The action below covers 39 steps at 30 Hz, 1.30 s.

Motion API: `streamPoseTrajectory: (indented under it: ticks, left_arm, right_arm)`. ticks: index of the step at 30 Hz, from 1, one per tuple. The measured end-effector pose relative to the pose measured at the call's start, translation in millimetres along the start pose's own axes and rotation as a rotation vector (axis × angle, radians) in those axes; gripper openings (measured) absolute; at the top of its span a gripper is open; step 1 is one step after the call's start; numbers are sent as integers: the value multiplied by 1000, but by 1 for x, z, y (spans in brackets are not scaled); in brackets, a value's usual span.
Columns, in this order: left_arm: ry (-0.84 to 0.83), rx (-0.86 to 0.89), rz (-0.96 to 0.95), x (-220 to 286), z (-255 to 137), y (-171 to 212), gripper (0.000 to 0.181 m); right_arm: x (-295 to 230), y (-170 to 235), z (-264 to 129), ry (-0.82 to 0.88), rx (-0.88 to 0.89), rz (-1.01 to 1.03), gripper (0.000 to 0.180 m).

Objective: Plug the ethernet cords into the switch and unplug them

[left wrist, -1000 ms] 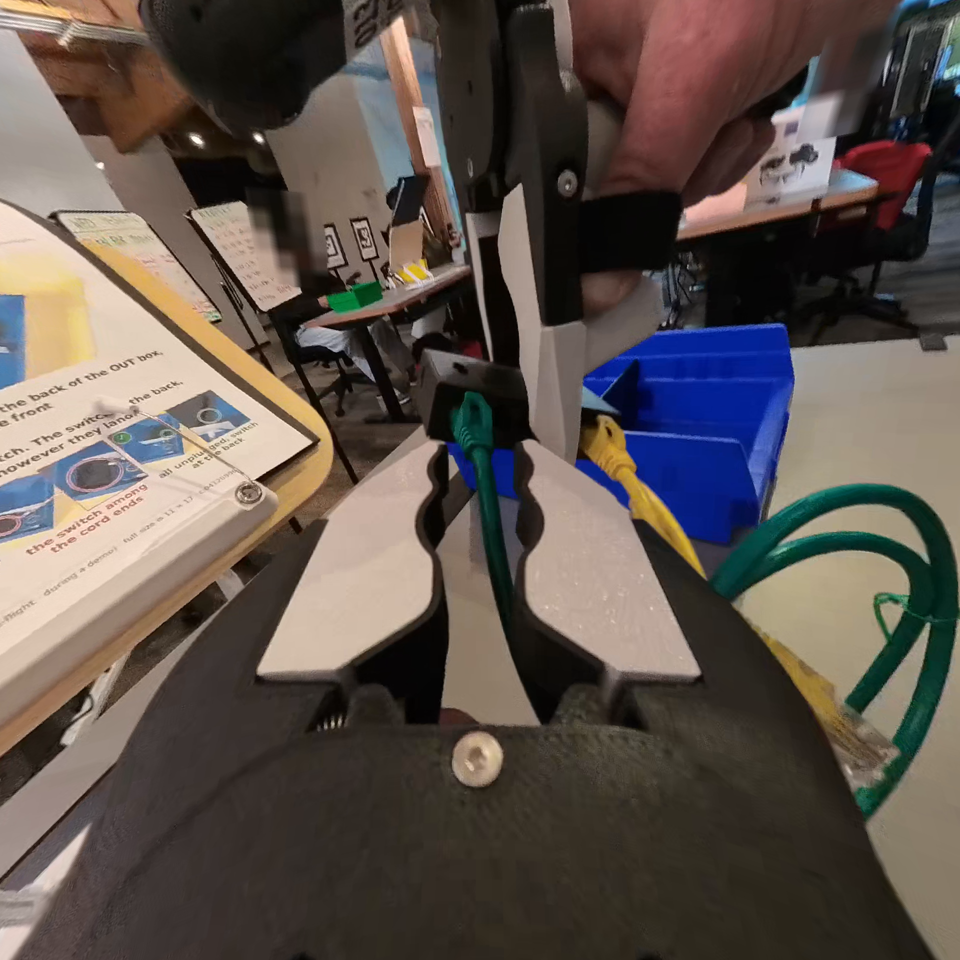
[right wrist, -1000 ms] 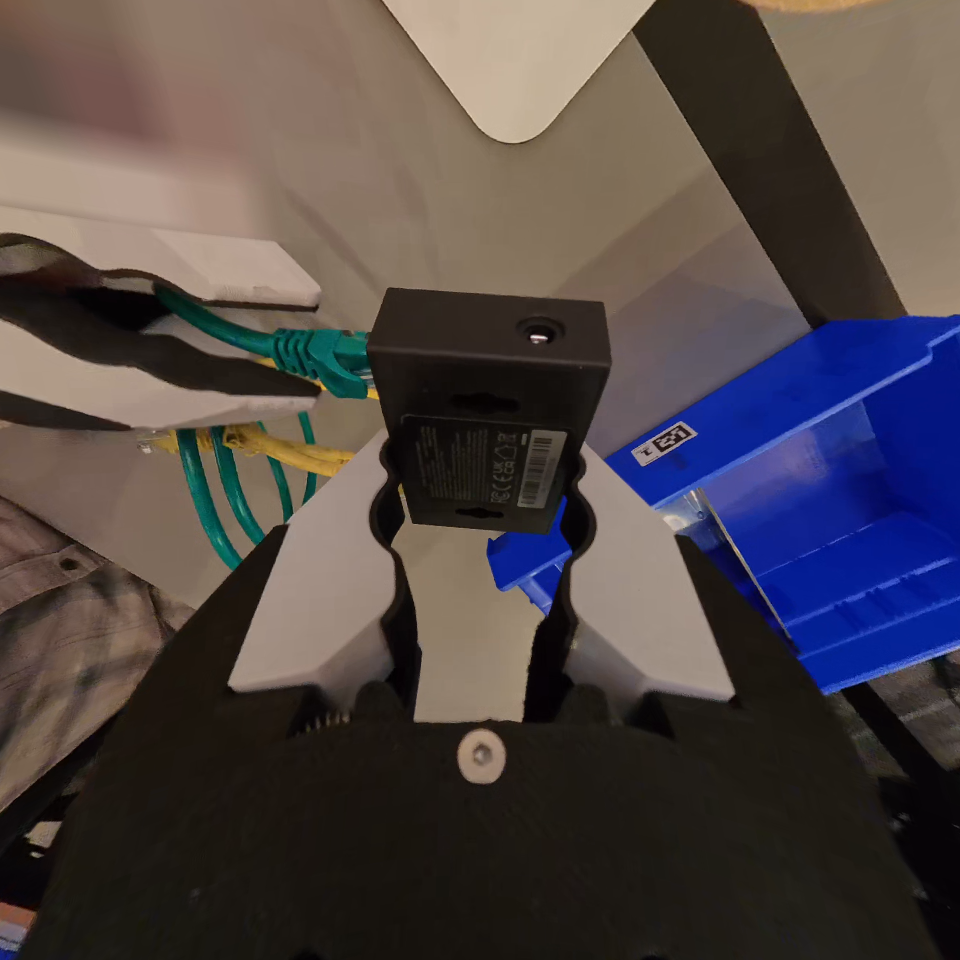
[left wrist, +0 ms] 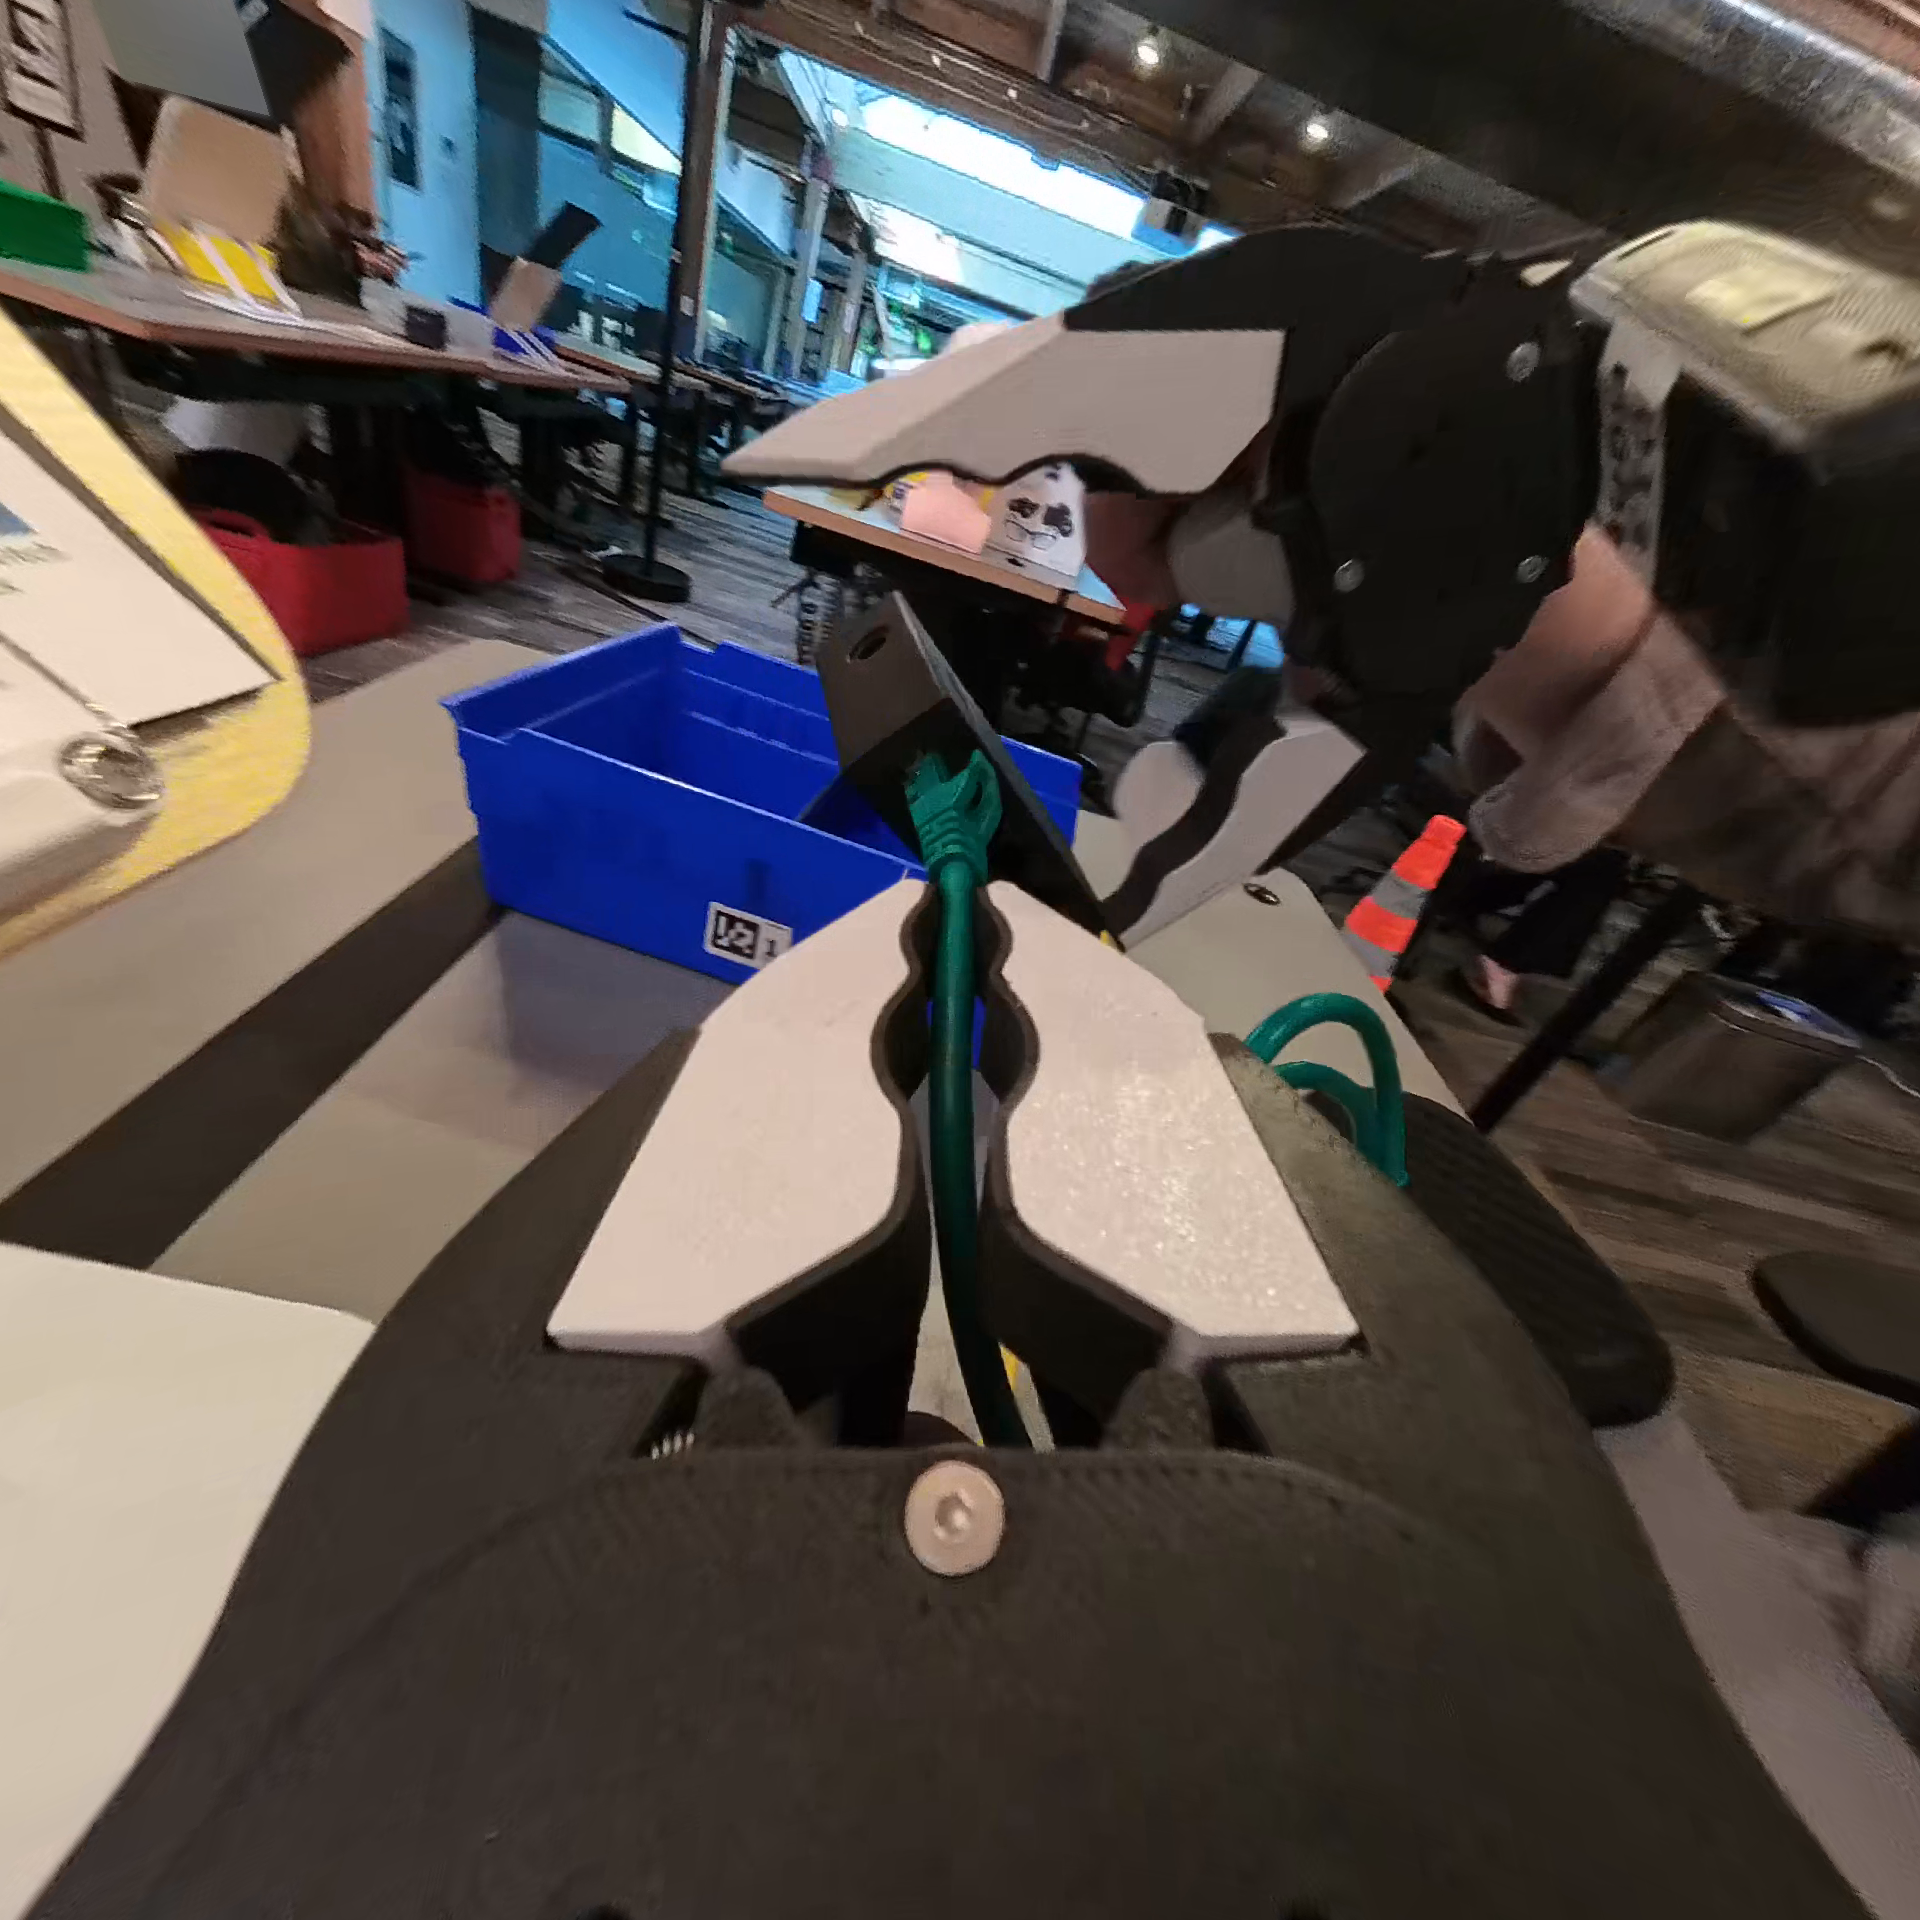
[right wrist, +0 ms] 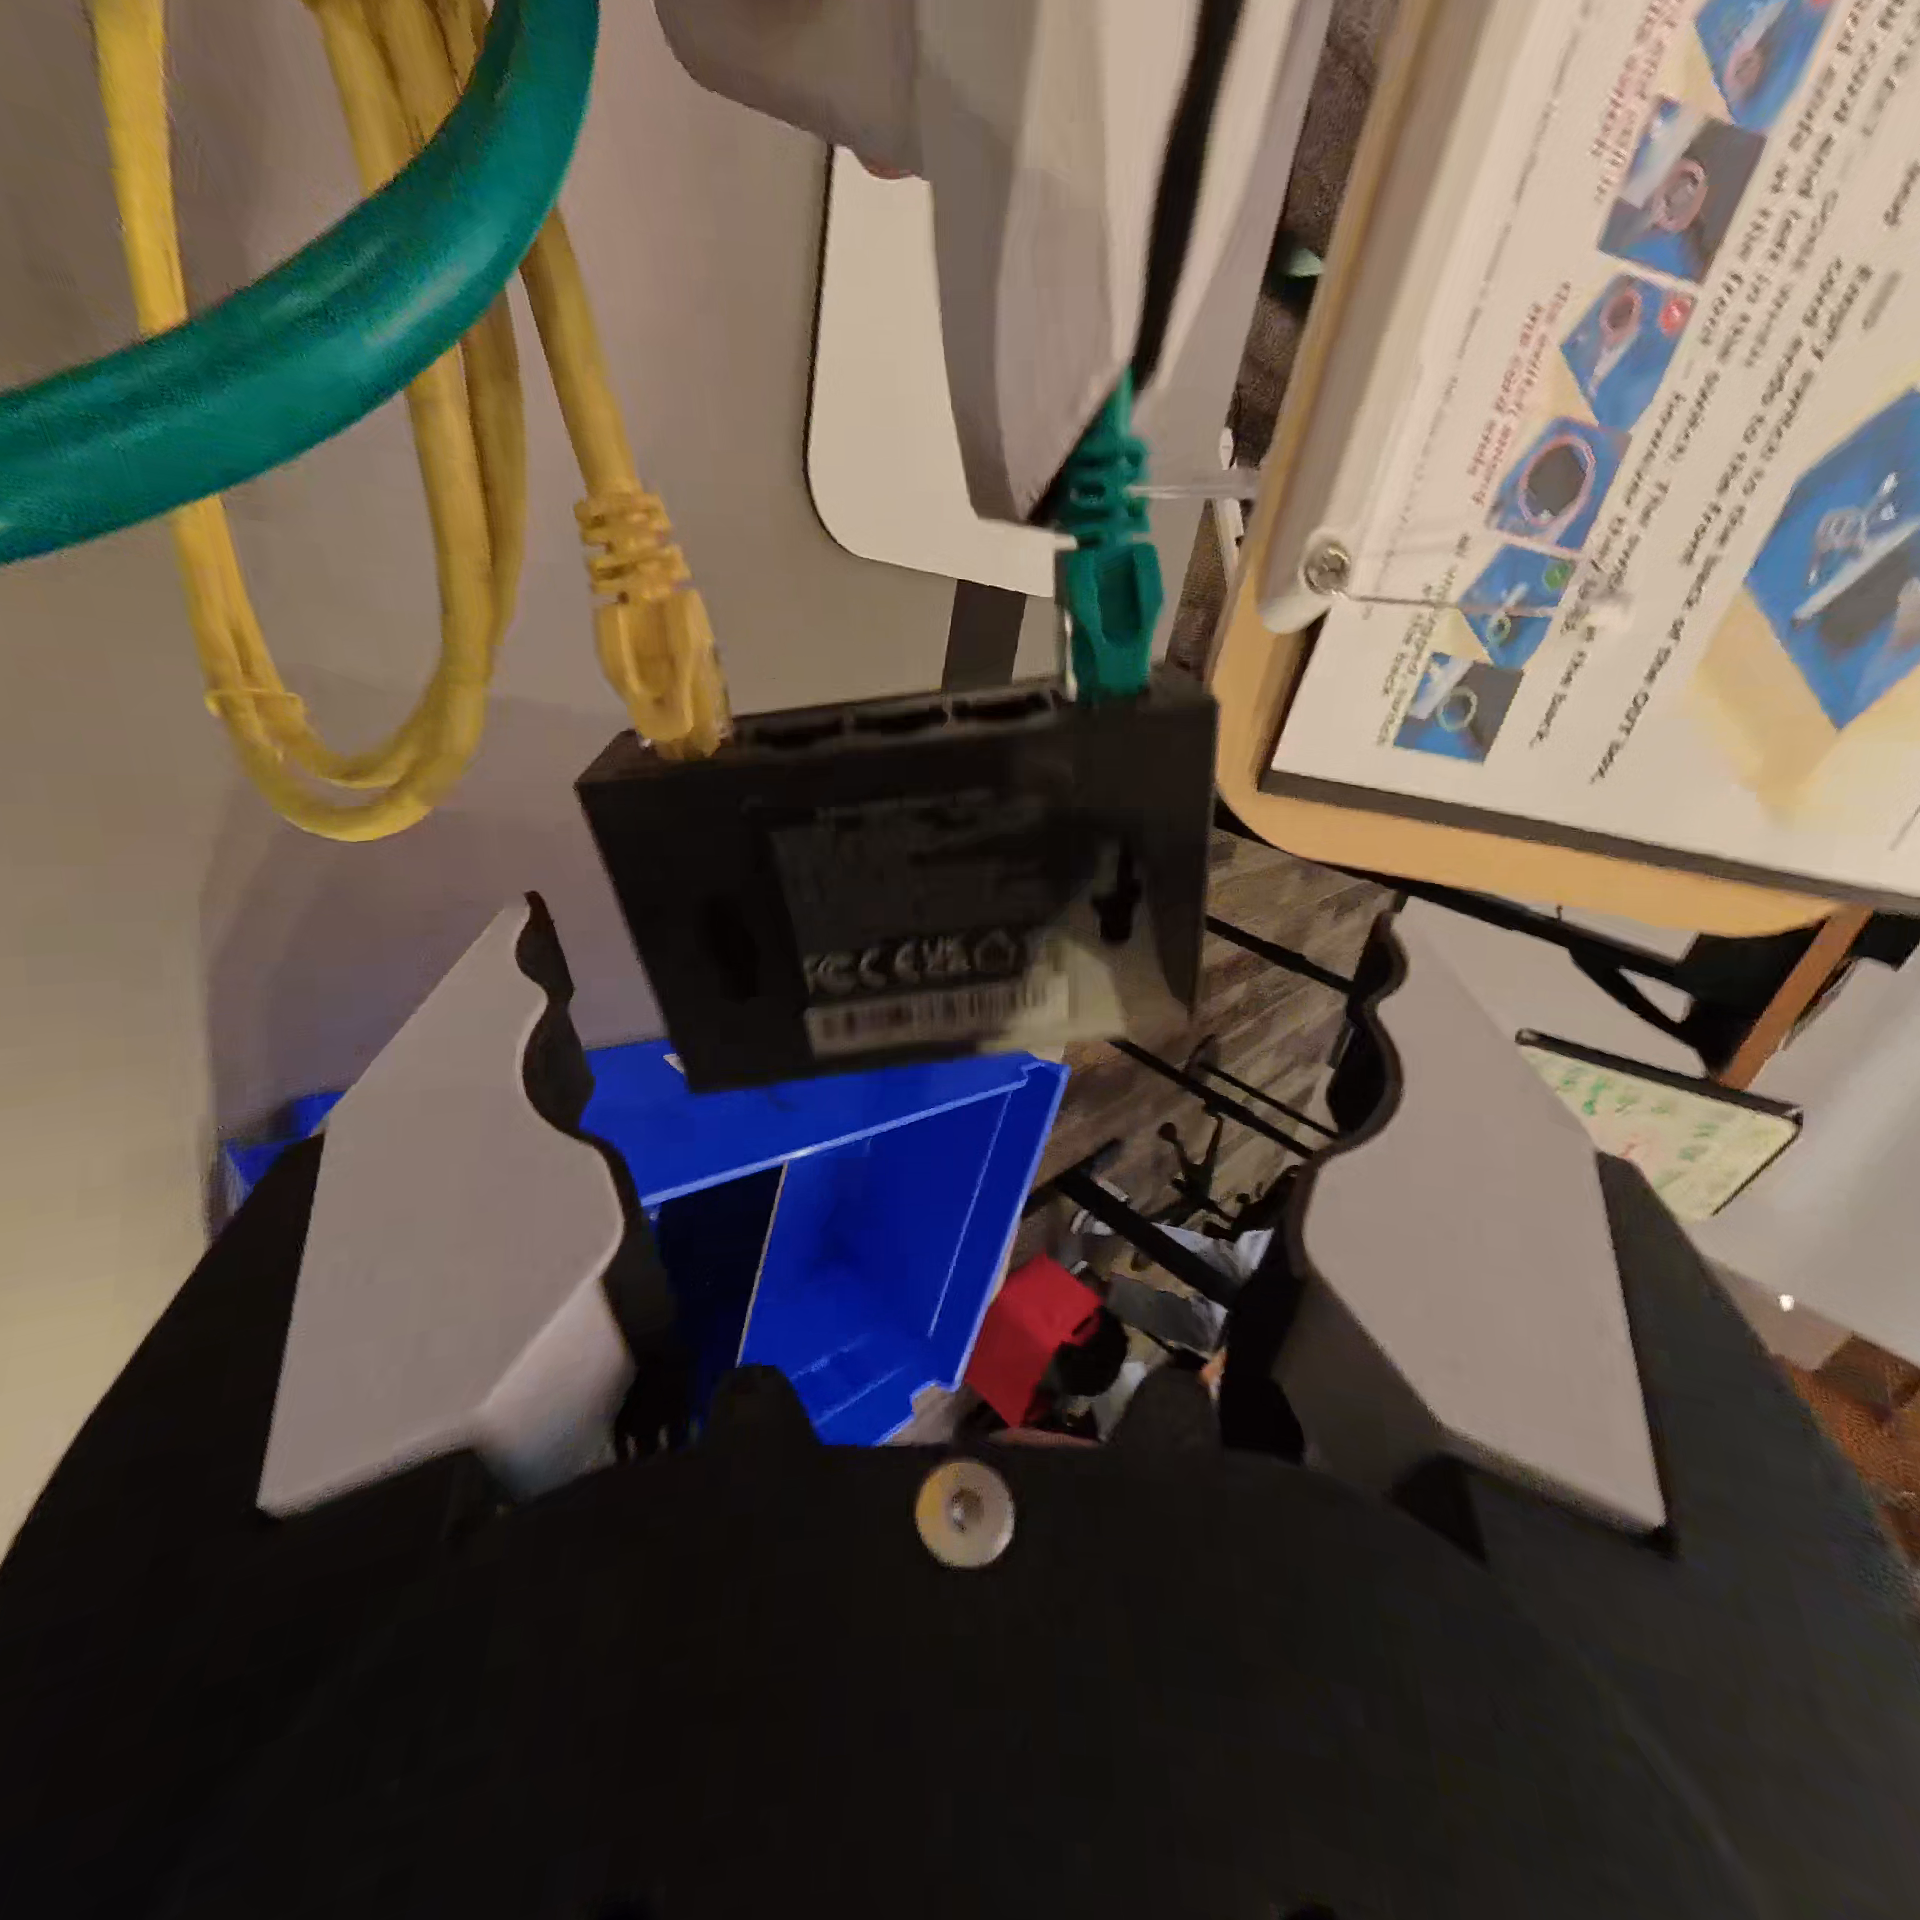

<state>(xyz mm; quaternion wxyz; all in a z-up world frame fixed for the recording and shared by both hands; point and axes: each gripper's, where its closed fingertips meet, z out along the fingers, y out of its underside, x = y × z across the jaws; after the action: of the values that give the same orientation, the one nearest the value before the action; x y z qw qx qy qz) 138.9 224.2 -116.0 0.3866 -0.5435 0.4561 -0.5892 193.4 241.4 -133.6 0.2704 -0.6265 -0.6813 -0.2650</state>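
My left gripper (left wrist: 956, 899) is shut on the green ethernet cord (left wrist: 951, 1091) just behind its plug (left wrist: 945, 810). The plug sits in an end port of the small black switch (left wrist: 894, 686), which tilts over the blue bin. In the right wrist view the switch (right wrist: 904, 894) shows its labelled underside, with the green plug (right wrist: 1107, 613) in the right port and a yellow cord's plug (right wrist: 655, 644) in the left port. My right gripper (right wrist: 956, 925) is open wide, its jaws on either side of the switch without touching it. Its fingers (left wrist: 1039, 405) show in the left view.
A blue bin (left wrist: 623, 810) stands on the grey table (left wrist: 312, 1039) under the switch. An instruction board (right wrist: 1610, 520) leans at the table's edge. Loops of green cord (right wrist: 312, 312) and yellow cord (right wrist: 343, 727) lie on the table. An orange cone (left wrist: 1403, 883) stands on the floor beyond. Across from one pair of fingers to the other is roughly 6 cm.
My right gripper has opened and let go of the switch. The switch now hangs on the green cord that my left gripper holds. Both grippers have swung to new angles.
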Motion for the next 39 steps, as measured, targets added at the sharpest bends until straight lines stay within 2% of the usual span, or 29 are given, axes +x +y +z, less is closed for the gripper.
streamPoseTrajectory:
  ticks: [1, 4, 7, 10, 12, 14, 19, 23, 31, 39]
  left_arm:
    - [15, -2, 0, 3, 1, 1, 4]
    - [53, 4, -34, 6, 2, 1, 5]
    - [66, -10, -70, 1, 1, 7, 5]
    - [38, -44, -62, -4, 2, 13, 5]
    - [-4, -45, -33, -9, 2, 13, 16]
    - [-27, 6, -33, -12, -5, 1, 19]
    - [-238, -67, 160, -30, -22, -7, 30]
    - [-261, -57, 192, -27, -20, -13, 28]
    - [-318, -71, 244, -31, -25, -16, 25]
    - [-314, -89, 251, -32, -22, -12, 24]
  right_arm:
    - [-4, -2, 4, -15, -6, -18, 140]
    - [-15, -4, 11, -63, -27, -42, 127]
    - [-23, -9, 14, -132, 5, 18, 114]
    - [-34, -9, 18, -221, 9, 86, 114]
    - [-48, -10, 21, -335, 25, 179, 114]
    - [-62, -10, 26, -420, 46, 241, 113]
    - [-97, -19, 38, -618, 103, 378, 113]
    - [-120, -34, 51, -734, 118, 432, 111]
    - [-163, -52, 88, -764, 27, 360, 111]
    - [-167, -62, 86, -766, 43, 319, 109]
